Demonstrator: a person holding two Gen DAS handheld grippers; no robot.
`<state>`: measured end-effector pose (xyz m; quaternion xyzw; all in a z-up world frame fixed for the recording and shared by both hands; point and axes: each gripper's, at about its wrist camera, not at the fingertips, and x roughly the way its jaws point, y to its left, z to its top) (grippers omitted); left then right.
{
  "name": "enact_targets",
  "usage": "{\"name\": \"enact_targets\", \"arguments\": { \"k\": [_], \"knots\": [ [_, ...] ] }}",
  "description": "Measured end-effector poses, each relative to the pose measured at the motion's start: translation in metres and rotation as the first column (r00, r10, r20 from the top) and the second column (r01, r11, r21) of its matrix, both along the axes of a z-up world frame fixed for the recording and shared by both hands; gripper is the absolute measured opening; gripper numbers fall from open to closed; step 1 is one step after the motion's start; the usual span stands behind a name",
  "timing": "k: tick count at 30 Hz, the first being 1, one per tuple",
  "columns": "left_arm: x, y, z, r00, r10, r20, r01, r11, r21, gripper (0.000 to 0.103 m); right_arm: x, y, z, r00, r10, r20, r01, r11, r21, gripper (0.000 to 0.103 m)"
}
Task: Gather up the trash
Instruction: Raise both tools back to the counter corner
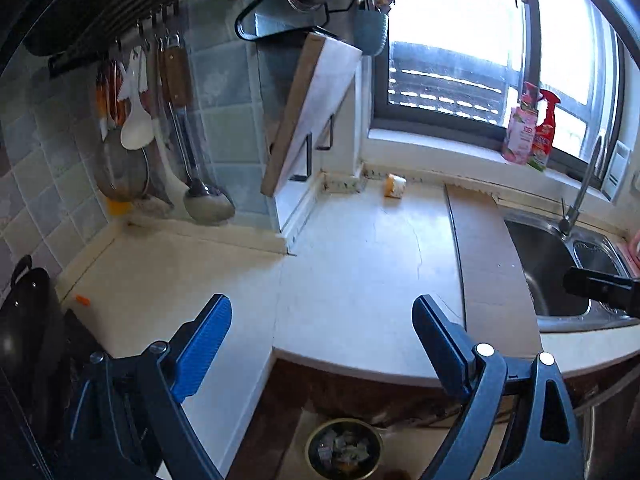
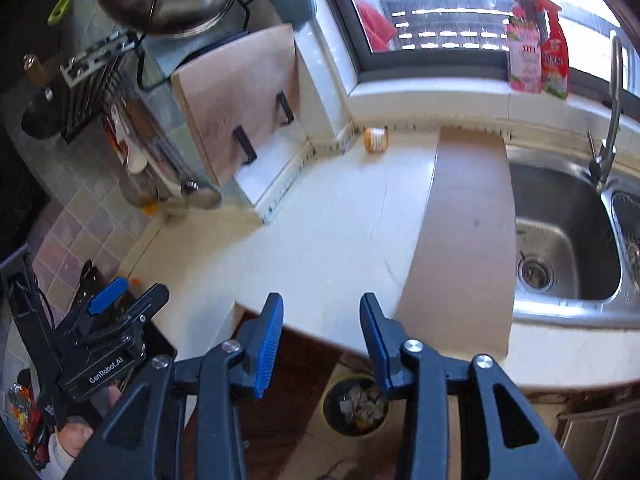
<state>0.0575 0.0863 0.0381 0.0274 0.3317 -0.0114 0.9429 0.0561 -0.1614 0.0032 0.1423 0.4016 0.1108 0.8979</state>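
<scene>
A crumpled orange-and-white wrapper (image 1: 395,186) (image 2: 376,140) lies at the back of the pale countertop (image 1: 360,264), close to the wall below the window sill. A tiny orange scrap (image 1: 83,300) (image 2: 135,281) rests near the counter's left edge. On the floor below the counter stands a round trash bin (image 1: 344,450) (image 2: 356,404) holding several scraps. My left gripper (image 1: 322,300) hangs above the counter's front edge, open wide and empty. My right gripper (image 2: 322,298) hovers over the same edge, jaws apart with nothing between them.
A steel sink (image 2: 560,240) with a faucet (image 2: 608,132) sits at right, beside a wooden board (image 2: 460,240) lying flat. A chopping board (image 1: 312,112) leans in the corner. Utensils (image 1: 160,128) hang at left, a black pan (image 1: 28,340) below. Spray bottles (image 2: 536,60) stand on the sill.
</scene>
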Motion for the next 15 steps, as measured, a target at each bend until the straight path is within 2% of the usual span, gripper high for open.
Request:
{"name": "enact_targets", "arguments": {
  "k": [3, 6, 10, 13, 15],
  "knots": [
    [0.022, -0.004, 0.011, 0.997, 0.022, 0.076, -0.027, 0.998, 0.056, 0.092, 0.041, -0.008, 0.018, 0.999, 0.022, 0.034, -0.022, 1.000, 0.001, 0.054],
    [0.046, -0.018, 0.019, 0.991, 0.047, 0.124, -0.062, 0.990, 0.126, 0.093, 0.082, -0.016, 0.025, 0.996, 0.067, 0.057, -0.068, 0.998, 0.014, 0.054],
    [0.093, -0.040, 0.022, 0.994, 0.065, 0.088, -0.077, 0.987, 0.140, 0.093, 0.140, -0.028, 0.025, 0.992, 0.115, 0.044, -0.116, 0.993, 0.028, 0.054],
    [0.126, -0.067, 0.024, 0.992, 0.075, 0.100, -0.096, 0.971, 0.219, 0.093, 0.188, -0.039, 0.022, 0.987, 0.156, 0.034, -0.157, 0.987, 0.026, 0.054],
    [0.152, -0.084, 0.024, 0.993, 0.070, 0.092, -0.090, 0.968, 0.234, 0.093, 0.221, -0.044, 0.016, 0.983, 0.182, 0.025, -0.182, 0.983, 0.018, 0.055]
  ]
}}
